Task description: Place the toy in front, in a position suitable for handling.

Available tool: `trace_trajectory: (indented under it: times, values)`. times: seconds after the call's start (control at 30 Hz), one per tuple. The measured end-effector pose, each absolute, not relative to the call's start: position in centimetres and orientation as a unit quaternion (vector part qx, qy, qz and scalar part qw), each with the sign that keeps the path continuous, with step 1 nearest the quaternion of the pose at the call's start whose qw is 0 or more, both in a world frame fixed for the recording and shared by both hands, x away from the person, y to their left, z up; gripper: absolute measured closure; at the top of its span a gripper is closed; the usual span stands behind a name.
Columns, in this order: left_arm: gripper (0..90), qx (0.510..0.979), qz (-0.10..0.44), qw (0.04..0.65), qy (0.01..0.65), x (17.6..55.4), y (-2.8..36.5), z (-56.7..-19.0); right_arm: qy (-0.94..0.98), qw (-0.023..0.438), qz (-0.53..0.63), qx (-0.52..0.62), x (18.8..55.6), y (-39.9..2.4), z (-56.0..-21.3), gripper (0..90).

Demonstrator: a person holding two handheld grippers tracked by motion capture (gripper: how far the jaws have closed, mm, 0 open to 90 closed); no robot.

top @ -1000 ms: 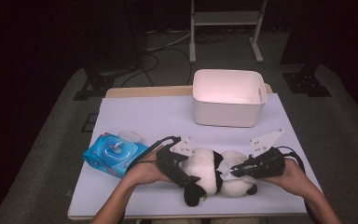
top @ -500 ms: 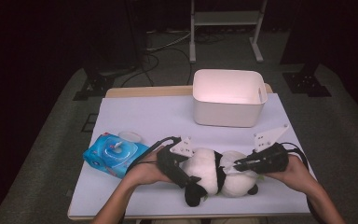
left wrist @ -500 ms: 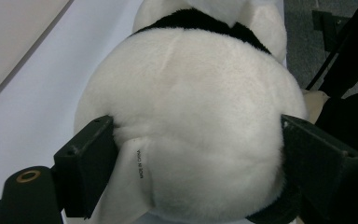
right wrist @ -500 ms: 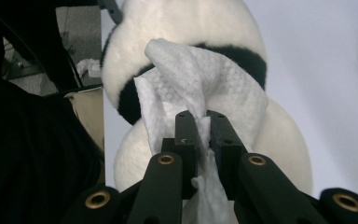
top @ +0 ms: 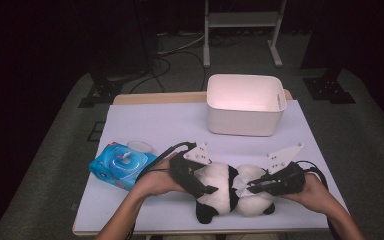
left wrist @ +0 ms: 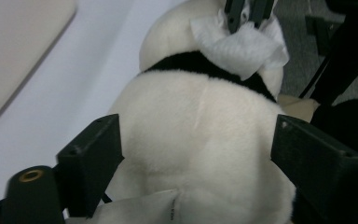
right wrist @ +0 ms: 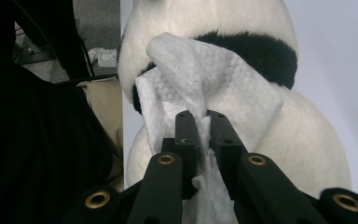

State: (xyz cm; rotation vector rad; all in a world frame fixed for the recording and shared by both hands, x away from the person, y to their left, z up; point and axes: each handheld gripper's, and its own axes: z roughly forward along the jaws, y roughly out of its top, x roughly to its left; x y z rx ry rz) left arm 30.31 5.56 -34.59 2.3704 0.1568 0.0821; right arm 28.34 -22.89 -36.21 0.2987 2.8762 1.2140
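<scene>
White plush panda (top: 227,192), black-banded, lying at the table's (top: 155,125) near edge between both hands. Left gripper (top: 200,186): jaws spread wide around its rump, lately narrowing, pads apparently not yet pressing. Right gripper (top: 252,187): pinched tight on a wet wipe (right wrist: 205,88) laid against the neck band. Risk: unbraced, the toy may slide under wiping strokes.
</scene>
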Motion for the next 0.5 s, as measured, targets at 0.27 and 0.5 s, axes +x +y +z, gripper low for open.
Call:
trace_trajectory:
  times: [0.27,0.5]
  values:
    - [18.6,0.927,0.035,0.368,0.064,30.0,5.6,-35.3,0.918,0.015,0.387,0.087,28.8,-21.8,-35.3,82.8]
    - [18.6,0.925,0.036,0.373,0.065,29.7,5.8,-35.6,0.918,0.014,0.388,0.077,29.7,-20.4,-35.0,82.6]
